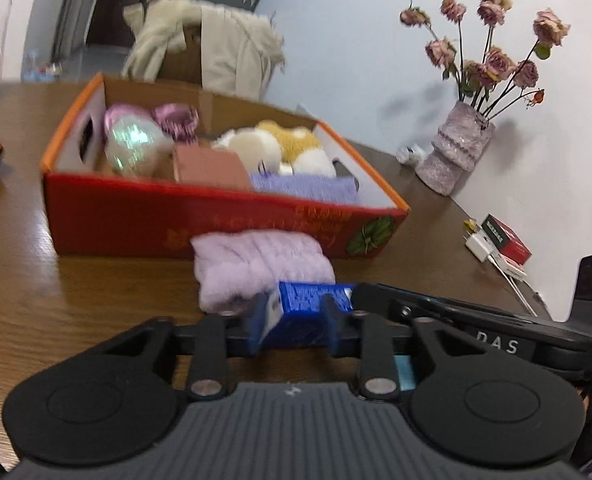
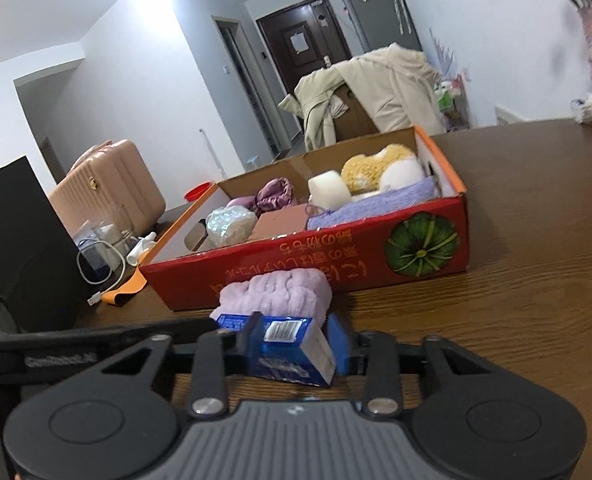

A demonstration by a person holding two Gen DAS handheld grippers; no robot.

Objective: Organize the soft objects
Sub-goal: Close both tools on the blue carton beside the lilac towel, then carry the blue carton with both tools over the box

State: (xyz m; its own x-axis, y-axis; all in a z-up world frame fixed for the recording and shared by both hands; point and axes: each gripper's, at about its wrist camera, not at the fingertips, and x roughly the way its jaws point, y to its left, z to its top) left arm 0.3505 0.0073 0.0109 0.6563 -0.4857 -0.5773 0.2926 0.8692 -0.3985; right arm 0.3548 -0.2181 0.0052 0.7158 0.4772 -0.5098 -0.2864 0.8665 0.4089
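Both hand-held grippers tilt downward over the brown wooden desk [image 1: 56, 288], side by side. The left gripper [image 1: 296, 320] and the right gripper [image 2: 296, 344] each clench one end of a small blue printed packet [image 1: 303, 312]. A folded lilac fluffy towel [image 2: 276, 292] lies just beyond, touching the near wall of the red cardboard box [image 2: 335, 268] holding soft toys.

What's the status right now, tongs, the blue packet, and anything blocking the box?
Left tongs and right tongs both clamped on blue packet. Lilac fluffy cloth lies between packet and red box.
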